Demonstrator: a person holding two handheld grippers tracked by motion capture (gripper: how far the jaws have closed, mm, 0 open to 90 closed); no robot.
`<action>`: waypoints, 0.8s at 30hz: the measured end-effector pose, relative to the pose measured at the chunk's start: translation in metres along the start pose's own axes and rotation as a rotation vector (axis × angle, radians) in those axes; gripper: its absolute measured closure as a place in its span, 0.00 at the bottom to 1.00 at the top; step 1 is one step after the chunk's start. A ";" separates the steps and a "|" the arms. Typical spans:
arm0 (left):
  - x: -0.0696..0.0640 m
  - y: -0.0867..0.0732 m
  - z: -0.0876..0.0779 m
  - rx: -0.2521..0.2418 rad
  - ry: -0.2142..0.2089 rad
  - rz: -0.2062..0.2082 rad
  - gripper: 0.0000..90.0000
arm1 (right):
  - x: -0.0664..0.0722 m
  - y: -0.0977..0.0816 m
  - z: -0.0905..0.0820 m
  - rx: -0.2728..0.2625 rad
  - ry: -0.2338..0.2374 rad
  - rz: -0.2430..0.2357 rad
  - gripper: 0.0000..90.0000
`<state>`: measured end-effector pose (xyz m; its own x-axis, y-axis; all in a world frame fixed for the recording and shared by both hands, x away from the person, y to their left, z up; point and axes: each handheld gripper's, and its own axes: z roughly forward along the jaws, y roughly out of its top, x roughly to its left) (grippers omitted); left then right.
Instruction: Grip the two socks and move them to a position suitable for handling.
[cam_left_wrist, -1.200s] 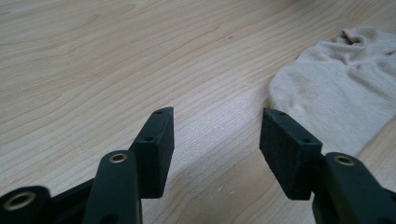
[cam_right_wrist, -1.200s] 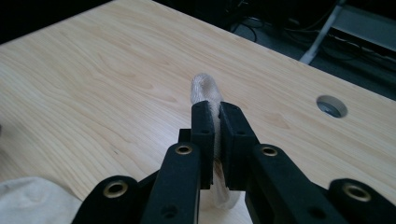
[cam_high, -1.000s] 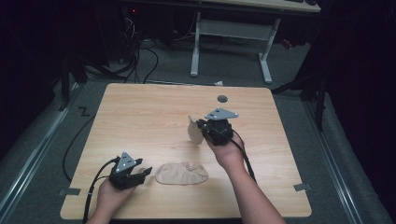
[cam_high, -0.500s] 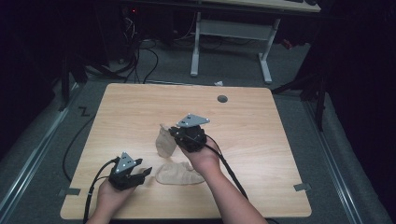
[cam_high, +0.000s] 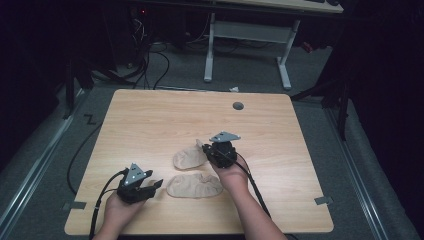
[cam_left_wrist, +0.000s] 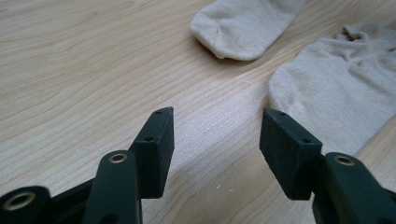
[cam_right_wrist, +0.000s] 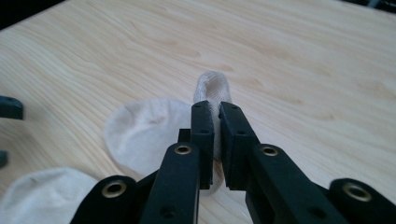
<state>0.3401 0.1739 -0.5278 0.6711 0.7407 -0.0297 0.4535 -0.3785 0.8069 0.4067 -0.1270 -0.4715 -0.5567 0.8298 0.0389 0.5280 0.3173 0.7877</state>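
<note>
Two beige socks lie on the wooden table (cam_high: 150, 120). One sock (cam_high: 189, 158) rests mostly flat near the table's middle, and my right gripper (cam_high: 209, 152) is shut on its cuff end. In the right gripper view the black jaws pinch that sock (cam_right_wrist: 144, 130), and a fold of cloth sticks up past the fingertips. The second sock (cam_high: 194, 185) lies flat nearer the front edge. My left gripper (cam_high: 153, 186) rests low at the front left, open, with nothing between its fingers; the left gripper view shows bare wood between them and both socks (cam_left_wrist: 243, 23) (cam_left_wrist: 345, 88) beyond.
A round grey grommet (cam_high: 238, 106) is set in the table near its far edge. Cables trail from both grippers over the front edge. A white desk frame (cam_high: 245, 45) stands on the dark floor behind the table.
My right gripper carried the sock from the table's middle right toward the front left and lowered it, so the sock now lies on the wood beside the other. The left gripper stayed still.
</note>
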 end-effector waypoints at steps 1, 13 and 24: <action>0.000 0.000 0.000 0.003 -0.001 0.000 0.51 | -0.003 -0.004 0.001 0.003 -0.004 0.009 0.94; -0.002 -0.001 0.003 0.017 0.002 -0.003 0.50 | -0.026 -0.041 0.000 0.033 -0.088 0.028 0.94; -0.002 0.010 0.005 -0.016 -0.010 -0.052 0.50 | -0.028 -0.065 -0.009 0.030 -0.132 0.034 0.91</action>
<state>0.3464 0.1655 -0.5222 0.6530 0.7534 -0.0775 0.4782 -0.3309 0.8135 0.3820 -0.1748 -0.5188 -0.4502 0.8928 -0.0174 0.5650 0.2999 0.7687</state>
